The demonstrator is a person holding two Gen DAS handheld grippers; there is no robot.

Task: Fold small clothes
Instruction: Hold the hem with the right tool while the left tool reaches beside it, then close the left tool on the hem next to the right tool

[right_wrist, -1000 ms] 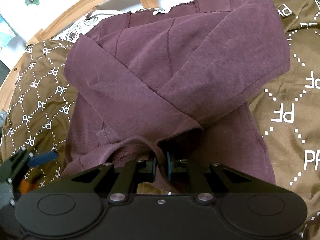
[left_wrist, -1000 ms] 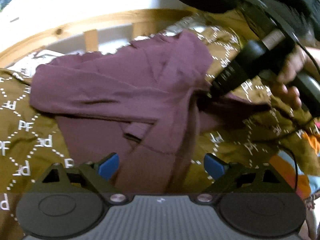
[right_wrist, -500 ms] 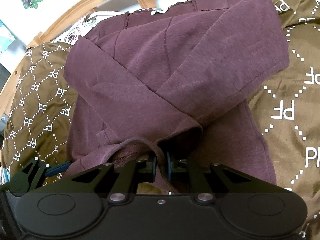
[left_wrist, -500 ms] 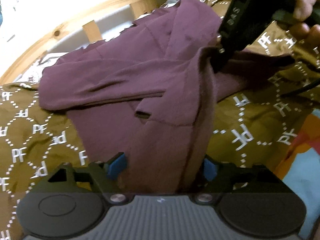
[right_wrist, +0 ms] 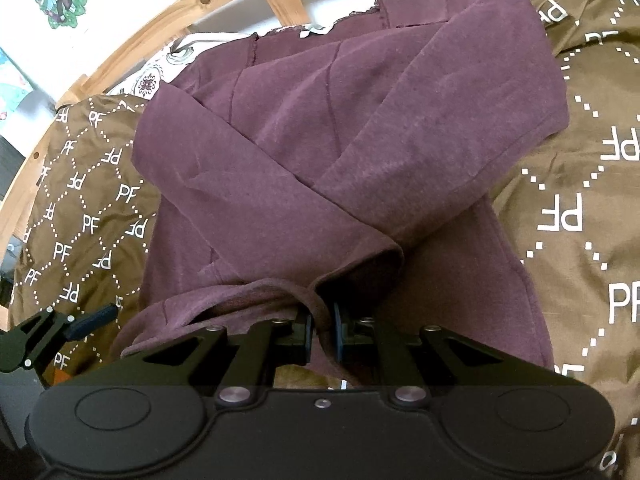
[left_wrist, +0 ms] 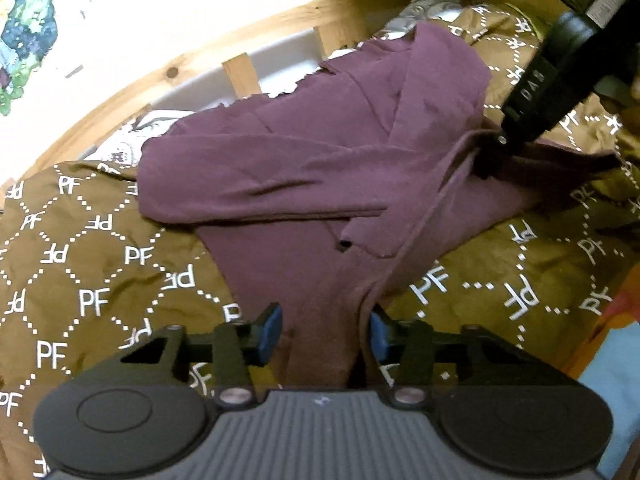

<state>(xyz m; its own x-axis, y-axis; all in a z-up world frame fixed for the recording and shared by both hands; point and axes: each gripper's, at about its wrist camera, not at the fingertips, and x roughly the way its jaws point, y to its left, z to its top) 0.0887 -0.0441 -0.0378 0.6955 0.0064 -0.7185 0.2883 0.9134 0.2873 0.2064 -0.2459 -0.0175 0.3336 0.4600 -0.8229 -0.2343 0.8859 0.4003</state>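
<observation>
A maroon long-sleeved top (left_wrist: 320, 168) lies on a brown quilt, both sleeves folded across its body; it fills the right wrist view (right_wrist: 320, 152). My left gripper (left_wrist: 324, 330) is partly open, its blue pads either side of the bottom hem corner, not clamped. My right gripper (right_wrist: 322, 334) is shut on the bottom hem, holding it bunched and slightly raised. It shows in the left wrist view (left_wrist: 492, 156) at the garment's right side.
The brown quilt (left_wrist: 100, 280) printed with white "PF" covers the bed. A wooden bed rail (right_wrist: 224, 4) curves along the far side, with a white patterned pillow (right_wrist: 160, 76) under the collar. Blue and orange fabric (left_wrist: 612, 360) lies at the right.
My left gripper has moved forward onto the hem and its jaws have narrowed around the cloth. The right gripper keeps its hold and has lifted the hem slightly.
</observation>
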